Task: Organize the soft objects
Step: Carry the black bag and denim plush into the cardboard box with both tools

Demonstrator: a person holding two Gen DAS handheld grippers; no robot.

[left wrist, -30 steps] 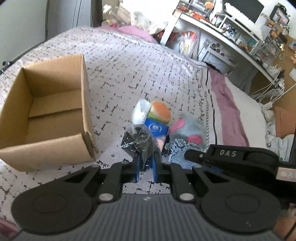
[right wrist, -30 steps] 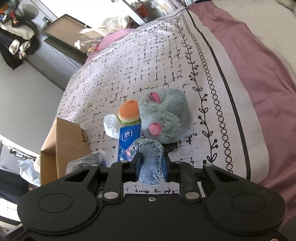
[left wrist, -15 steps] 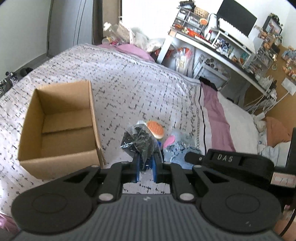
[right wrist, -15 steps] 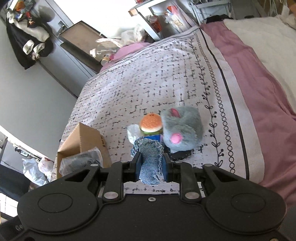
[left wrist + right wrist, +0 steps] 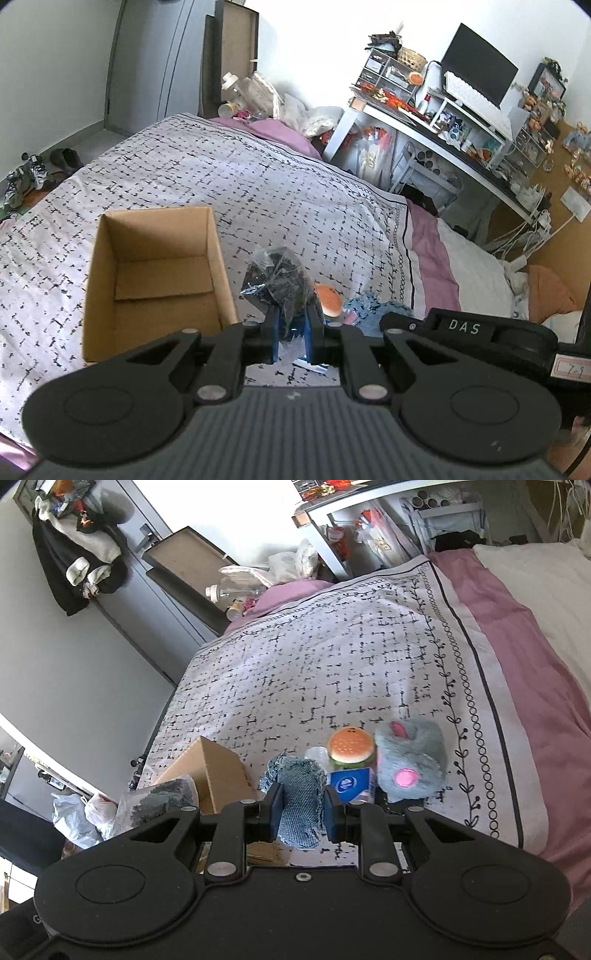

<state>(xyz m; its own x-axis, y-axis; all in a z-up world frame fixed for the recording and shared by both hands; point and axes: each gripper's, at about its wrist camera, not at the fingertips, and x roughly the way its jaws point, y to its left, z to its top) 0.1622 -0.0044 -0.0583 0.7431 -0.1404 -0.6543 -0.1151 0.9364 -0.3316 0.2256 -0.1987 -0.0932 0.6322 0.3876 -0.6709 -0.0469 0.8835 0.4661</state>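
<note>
Currently: left gripper (image 5: pixel 291 334) clenched on clear plastic bag of dark fabric (image 5: pixel 279 282), blue pads pinching the bag's lower end, bag lifted clear of the bedspread (image 5: pixel 258 184). Right gripper (image 5: pixel 300 812) clamped on denim cloth piece (image 5: pixel 297 794), frayed top edge bunched above the pads, loose end hanging below them.

Cardboard box (image 5: pixel 155 269) open-topped, on the bedspread, just left of the bagged fabric in left wrist view; inner flap lying on box floor, otherwise nothing inside. Same box seen in right wrist view at lower left, w/ the bagged fabric in front of it.

Remaining items grouped on the bedspread (right wrist view): burger-shaped plush (image 5: pixel 350 746) touching grey plush slipper w/ pink ears (image 5: pixel 410 762); blue tissue pack (image 5: pixel 351 784) just below the burger, touching the slipper's left side. Small clear wrapper (image 5: pixel 316 755) beside the burger, contents unclear.

Desk w/ monitor (image 5: pixel 478 74) well apart, beyond the bed.
</note>
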